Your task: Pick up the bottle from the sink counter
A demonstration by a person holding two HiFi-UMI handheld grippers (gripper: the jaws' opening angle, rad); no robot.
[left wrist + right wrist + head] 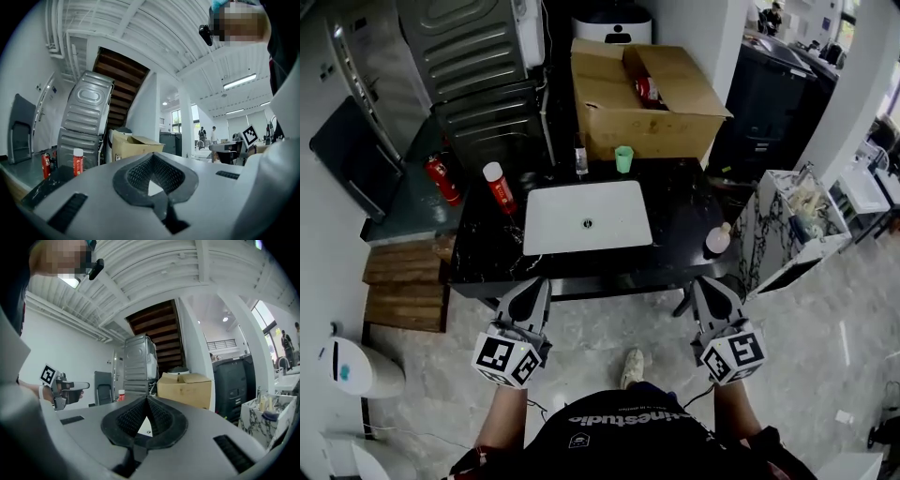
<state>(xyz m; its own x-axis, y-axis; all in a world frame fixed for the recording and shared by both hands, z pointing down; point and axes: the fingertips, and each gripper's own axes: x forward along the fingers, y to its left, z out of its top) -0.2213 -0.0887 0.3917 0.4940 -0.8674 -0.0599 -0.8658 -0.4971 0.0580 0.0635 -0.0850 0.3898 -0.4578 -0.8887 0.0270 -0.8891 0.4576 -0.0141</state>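
A red bottle with a white cap point(498, 187) stands upright on the black sink counter point(684, 211), left of the white basin point(586, 217). The same red bottle point(78, 161) shows in the left gripper view, and its cap point(121, 394) peeks over the jaws in the right gripper view. A small pale round bottle point(717, 239) sits near the counter's right edge. My left gripper point(540, 282) and right gripper point(702, 282) hover at the counter's front edge, both shut and holding nothing. Up close, the left gripper point(153, 155) and right gripper point(146, 399) have their jaws together.
An open cardboard box point(642, 98) stands behind the basin, with a green cup point(623, 158) and a thin clear bottle point(580, 156) before it. A red fire extinguisher point(442, 179) lies left. A marble stand point(787, 230) holds clutter at right.
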